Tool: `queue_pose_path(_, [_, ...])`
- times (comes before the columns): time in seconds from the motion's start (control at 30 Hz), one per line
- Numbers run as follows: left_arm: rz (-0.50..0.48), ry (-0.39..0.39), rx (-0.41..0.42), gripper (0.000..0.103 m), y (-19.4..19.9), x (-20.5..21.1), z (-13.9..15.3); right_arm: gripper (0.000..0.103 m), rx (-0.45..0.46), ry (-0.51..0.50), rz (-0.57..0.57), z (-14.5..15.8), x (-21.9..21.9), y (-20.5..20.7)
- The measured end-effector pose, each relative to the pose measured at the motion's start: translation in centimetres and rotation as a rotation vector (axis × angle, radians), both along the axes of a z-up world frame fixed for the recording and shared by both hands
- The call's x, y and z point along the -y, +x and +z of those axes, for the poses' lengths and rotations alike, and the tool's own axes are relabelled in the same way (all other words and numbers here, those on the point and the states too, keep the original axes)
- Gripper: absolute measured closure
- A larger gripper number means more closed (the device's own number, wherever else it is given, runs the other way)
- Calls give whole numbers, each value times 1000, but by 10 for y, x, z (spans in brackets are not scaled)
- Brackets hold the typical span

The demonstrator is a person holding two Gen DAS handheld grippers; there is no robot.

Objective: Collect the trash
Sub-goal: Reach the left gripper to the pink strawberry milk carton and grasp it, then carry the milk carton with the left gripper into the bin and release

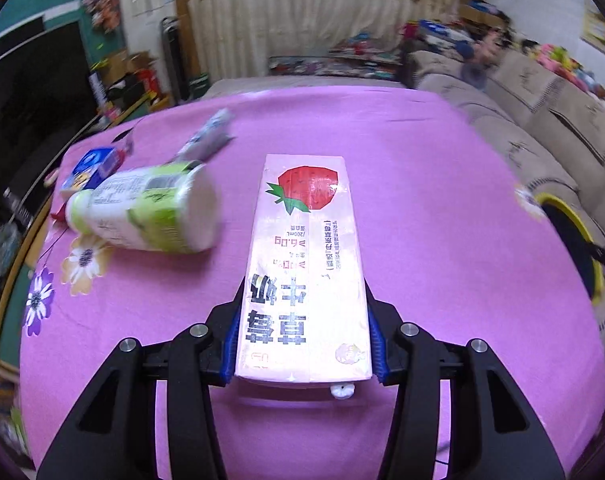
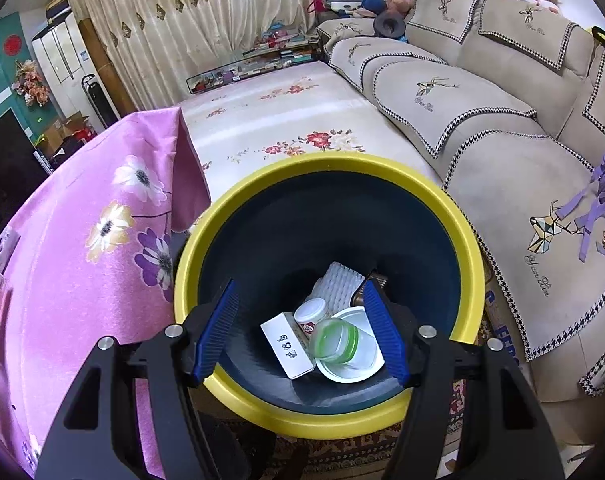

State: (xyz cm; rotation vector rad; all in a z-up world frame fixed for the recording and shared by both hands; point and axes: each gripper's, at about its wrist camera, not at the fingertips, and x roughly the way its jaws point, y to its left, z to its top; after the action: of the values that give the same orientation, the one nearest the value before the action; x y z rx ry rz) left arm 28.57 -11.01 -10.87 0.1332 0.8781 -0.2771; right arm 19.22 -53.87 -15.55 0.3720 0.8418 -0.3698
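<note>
My left gripper [image 1: 304, 286] is shut on a pink strawberry milk carton [image 1: 302, 240], its blue pads pressing both sides near the carton's near end, just above the pink flowered tablecloth [image 1: 442, 208]. A green and white bottle [image 1: 150, 208] lies on its side to the left of the carton. Behind it lie a blue box [image 1: 92, 166] and a silvery wrapper [image 1: 206, 136]. My right gripper [image 2: 301, 285] stands open over a yellow-rimmed dark bin [image 2: 382, 168], with nothing between its fingers. In the bin lie a white box [image 2: 288, 344], a green-rimmed cup [image 2: 336, 340] and a white bowl [image 2: 350, 368].
The bin's rim [image 1: 570, 216] shows past the table's right edge in the left wrist view. A beige sofa [image 2: 482, 120] runs along the right. A flowered white cover [image 2: 282, 120] lies behind the bin. A patterned rug [image 2: 362, 452] lies under the bin.
</note>
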Motion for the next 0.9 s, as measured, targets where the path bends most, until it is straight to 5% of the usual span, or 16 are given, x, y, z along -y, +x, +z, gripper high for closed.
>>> queue_pose_path(0.5, [-397, -38, -15, 54, -66, 185, 8, 41, 58, -55, -28, 26, 19, -35])
queue_pose_path(0.9, [-590, -1, -51, 54, -81, 342, 1, 41, 81, -45, -128, 28, 69, -80])
